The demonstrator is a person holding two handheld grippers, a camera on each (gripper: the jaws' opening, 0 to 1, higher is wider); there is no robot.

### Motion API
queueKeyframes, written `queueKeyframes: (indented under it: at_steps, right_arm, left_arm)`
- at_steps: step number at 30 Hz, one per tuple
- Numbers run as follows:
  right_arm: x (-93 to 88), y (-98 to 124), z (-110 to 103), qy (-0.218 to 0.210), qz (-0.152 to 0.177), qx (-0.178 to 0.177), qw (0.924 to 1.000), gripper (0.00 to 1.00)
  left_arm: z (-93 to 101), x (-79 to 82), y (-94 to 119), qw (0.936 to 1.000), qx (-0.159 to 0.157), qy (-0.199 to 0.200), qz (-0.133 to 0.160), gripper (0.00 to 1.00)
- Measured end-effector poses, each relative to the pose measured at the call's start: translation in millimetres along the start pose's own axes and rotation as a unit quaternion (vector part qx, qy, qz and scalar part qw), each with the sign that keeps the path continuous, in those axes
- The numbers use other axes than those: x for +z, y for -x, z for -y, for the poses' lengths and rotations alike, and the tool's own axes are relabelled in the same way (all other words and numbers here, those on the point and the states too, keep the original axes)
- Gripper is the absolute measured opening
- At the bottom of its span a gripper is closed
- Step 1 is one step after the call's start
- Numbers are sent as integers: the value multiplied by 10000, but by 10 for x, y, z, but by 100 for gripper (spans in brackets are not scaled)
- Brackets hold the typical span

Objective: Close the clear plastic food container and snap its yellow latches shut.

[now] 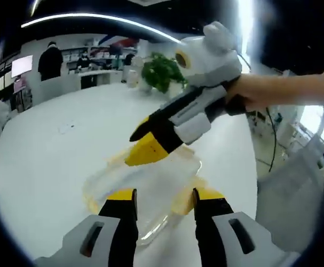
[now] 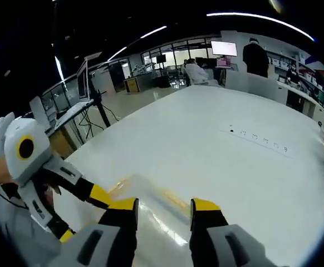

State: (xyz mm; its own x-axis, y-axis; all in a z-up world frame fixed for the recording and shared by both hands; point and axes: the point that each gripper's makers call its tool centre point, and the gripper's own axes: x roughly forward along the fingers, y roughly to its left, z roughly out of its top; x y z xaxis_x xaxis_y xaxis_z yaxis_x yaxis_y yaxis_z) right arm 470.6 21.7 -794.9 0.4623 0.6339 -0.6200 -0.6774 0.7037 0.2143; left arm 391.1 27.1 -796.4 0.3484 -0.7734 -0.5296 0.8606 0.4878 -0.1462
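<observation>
Clear plastic container (image 1: 151, 181) is lying on the white counter (image 1: 50, 150) while both hand-held grippers, left (image 1: 163, 214) and right (image 2: 163, 219), are hovering jaws apart; pressing each yellow latch (image 1: 187, 194) squarely down should snap it.

grey claw (image 1: 163, 207), yellow-tipped black jaws

You get bright, even light from ceiling strip lights (image 1: 95, 18), with glare flaring at the window (image 1: 245, 22). Fisheye bending warps the edges; the white table (image 2: 217, 167) looks softly blurred.
</observation>
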Motion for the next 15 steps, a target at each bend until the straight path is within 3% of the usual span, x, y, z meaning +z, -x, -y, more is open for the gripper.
queueKeyframes:
  at_steps: [7,15]
  right_arm:
    - [59,-32,-3,13,-106,192,9998,35]
    - [-73,-86,-38,347,-573,422,9969,38]
  left_arm:
    - [63,-59,-12,9973,-46,-678,-263,45]
    - [90,-90,-79,9910,35,-1257,-449,51]
